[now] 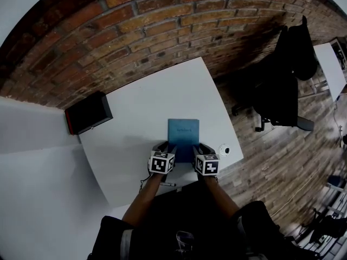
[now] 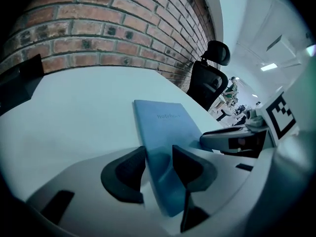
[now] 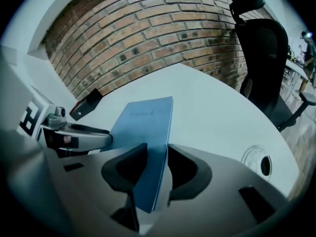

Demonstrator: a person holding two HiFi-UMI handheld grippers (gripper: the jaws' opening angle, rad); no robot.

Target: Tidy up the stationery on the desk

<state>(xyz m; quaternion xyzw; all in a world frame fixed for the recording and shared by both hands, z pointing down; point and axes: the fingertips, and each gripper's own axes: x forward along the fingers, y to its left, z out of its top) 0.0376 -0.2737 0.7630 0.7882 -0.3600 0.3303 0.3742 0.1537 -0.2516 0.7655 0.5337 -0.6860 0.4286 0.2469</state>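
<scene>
You are holding both tongs at the near edge of the white worktop [image 1: 143, 104], low in the middle of the head view, with a blue notebook [image 1: 183, 137] lying between and just beyond them. The notebook is sitting near the centre of the worktop's near half, its long sides running away from you. Your left tongs [image 2: 158, 169] are standing wide apart, and the notebook's near left corner is passing between the two dark pads; the pads are lying close on either side of the cover, not clamping it. Your right tongs [image 3: 157, 169] are standing just as wide, with the near right corner of the notebook reaching in between their pads in the same way. In each gripper view the other tongs are showing at the side, just beside the notebook. A black box [image 1: 88, 112] is sitting at the worktop's left corner, against the brick wall [image 1: 135, 31], well apart from the notebook. A round cable port [image 1: 224, 150] is showing in the worktop just right of your right tongs. A black office chair [image 1: 287, 80] is standing on the wooden floor [image 1: 282, 156] at the right of the frame, off the worktop's far right side.
</scene>
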